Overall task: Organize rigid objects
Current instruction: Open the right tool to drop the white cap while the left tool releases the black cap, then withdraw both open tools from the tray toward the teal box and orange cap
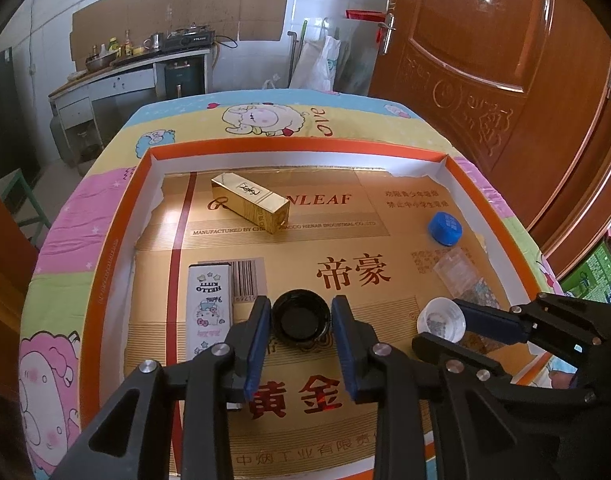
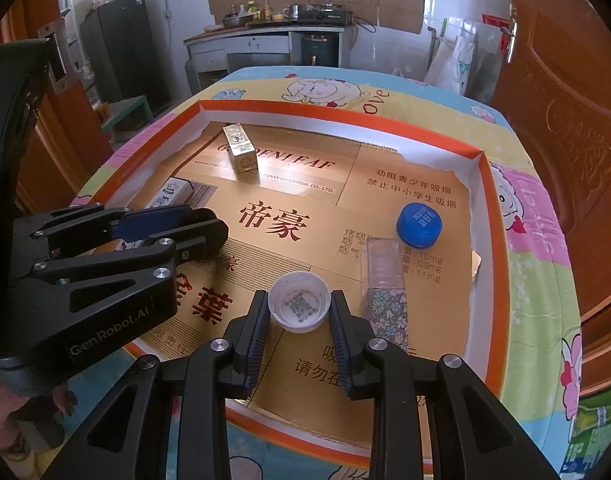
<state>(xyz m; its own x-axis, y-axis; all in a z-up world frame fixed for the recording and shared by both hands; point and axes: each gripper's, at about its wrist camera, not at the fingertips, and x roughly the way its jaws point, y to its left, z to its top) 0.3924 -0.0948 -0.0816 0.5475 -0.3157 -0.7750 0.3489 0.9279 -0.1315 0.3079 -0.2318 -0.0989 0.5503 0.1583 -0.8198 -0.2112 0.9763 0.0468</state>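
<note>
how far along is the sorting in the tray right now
Nothing looks grouped yet. In hand: the left gripper is closed on the black cap, and the right gripper on the white cap, both low over the tray. Left: the blue cap, gold box, Hello Kitty box and clear floral box lie scattered.

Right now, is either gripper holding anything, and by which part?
The left gripper clamps the black cap by its opposite outer sides. The right gripper clamps the white cap the same way, open side up.
</note>
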